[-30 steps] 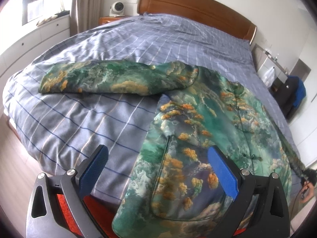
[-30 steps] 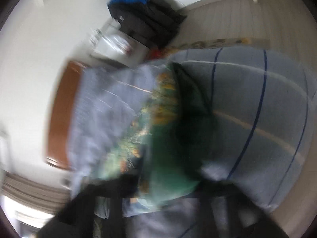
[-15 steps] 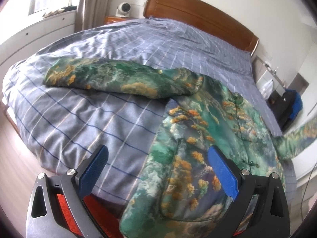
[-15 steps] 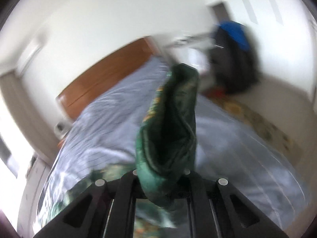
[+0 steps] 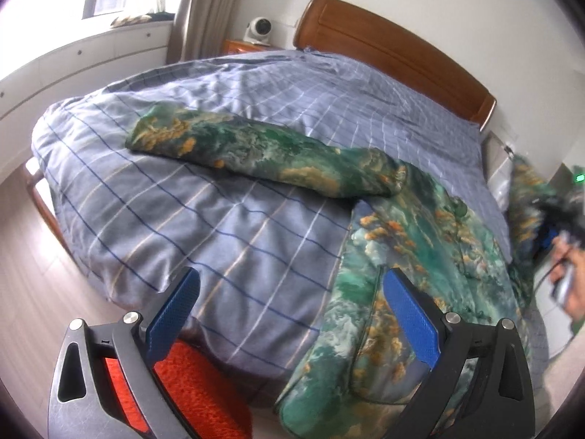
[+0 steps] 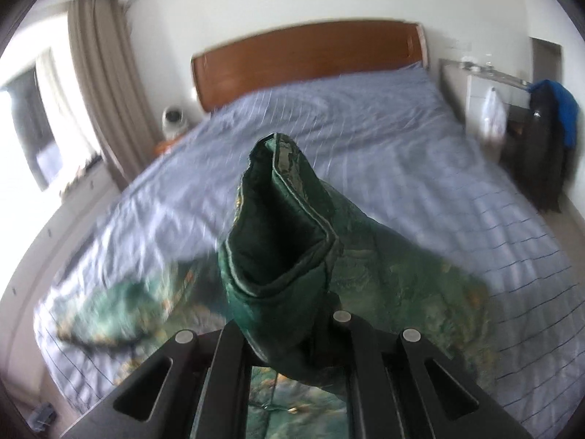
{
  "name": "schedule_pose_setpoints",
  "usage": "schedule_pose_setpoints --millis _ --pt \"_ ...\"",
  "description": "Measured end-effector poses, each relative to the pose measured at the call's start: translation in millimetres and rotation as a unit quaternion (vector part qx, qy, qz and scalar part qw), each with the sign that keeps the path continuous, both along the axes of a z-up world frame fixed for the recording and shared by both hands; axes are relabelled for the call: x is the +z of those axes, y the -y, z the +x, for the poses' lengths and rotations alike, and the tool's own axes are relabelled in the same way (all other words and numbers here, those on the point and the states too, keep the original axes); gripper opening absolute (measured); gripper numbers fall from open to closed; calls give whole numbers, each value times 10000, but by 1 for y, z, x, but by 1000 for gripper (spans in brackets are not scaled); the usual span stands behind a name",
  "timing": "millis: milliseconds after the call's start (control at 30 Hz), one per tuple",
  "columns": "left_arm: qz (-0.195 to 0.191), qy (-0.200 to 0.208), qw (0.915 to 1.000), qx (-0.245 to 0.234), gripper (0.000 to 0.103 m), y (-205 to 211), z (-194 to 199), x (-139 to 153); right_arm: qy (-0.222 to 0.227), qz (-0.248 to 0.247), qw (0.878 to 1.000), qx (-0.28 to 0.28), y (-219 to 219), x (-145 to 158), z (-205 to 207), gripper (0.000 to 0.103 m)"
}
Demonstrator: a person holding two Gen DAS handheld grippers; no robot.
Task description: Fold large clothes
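Two hand-held grippers: right hand-held gripper (image 6: 292, 329) clamps the jacket (image 5: 420, 256) sleeve (image 6: 281, 256), left hand-held gripper (image 5: 292, 314) gapes empty

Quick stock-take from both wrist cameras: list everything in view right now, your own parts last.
green and orange patterned jacket: one, spread on the bed, one sleeve flat, the other lifted
blue checked duvet: one, covering the bed
brown wooden headboard: one, at the wall
orange shaggy rug: one, on the floor by the bed
white round device: one, on the nightstand
left gripper: open, blue pads, empty
right gripper: shut on the jacket's cuff
hand: one, right edge
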State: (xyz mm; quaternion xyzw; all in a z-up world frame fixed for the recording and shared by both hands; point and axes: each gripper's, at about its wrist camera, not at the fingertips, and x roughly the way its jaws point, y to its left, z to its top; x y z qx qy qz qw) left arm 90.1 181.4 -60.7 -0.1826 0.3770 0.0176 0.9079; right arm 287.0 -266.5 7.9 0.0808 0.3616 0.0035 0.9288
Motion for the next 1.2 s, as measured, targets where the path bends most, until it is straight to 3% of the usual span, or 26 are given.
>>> schedule_pose_setpoints --millis 200,267,333,367,433,633,800,900,967,1033,1133,1200 --pt "80 -166 9998 118 100 -3 -5 -5 -505 -127 9986 -67 -41 -89 21 11" --pt "147 -211 9996 89 101 -1 -6 -6 -761 20 9971 -67 -45 -116 27 17" --pt "244 -225 9994 35 101 4 -8 -6 -1204 324 9921 95 -52 -140 36 37" --pt "280 -224 9994 10 101 6 -9 -6 -1426 444 9886 187 -55 -150 39 41" --pt "356 -226 9991 -36 101 11 -8 -6 -1431 558 9875 362 -55 -150 33 56" --pt "432 -296 9985 -173 101 26 -3 -11 -818 1454 9807 1020 -16 -100 1 73" --pt "601 -318 9971 -329 101 37 -3 -12 -632 1653 9816 714 49 -91 -20 76" --pt "644 -353 9967 -352 101 39 -3 -14 -831 1605 9835 88 95 -115 -30 76" --pt "673 -420 9962 -356 101 40 -2 -16 -1308 1591 9780 -340 125 -145 -30 76" --pt "721 -466 9957 -355 101 41 -2 -16 -1393 1787 9726 -525 144 -159 -39 68" --pt "801 -469 9951 -345 101 43 -2 -18 -1156 1882 9740 -509 141 -140 -50 69" --pt "820 -503 9948 -344 101 45 0 -19 -1139 1850 9759 -186 123 -127 -47 69"
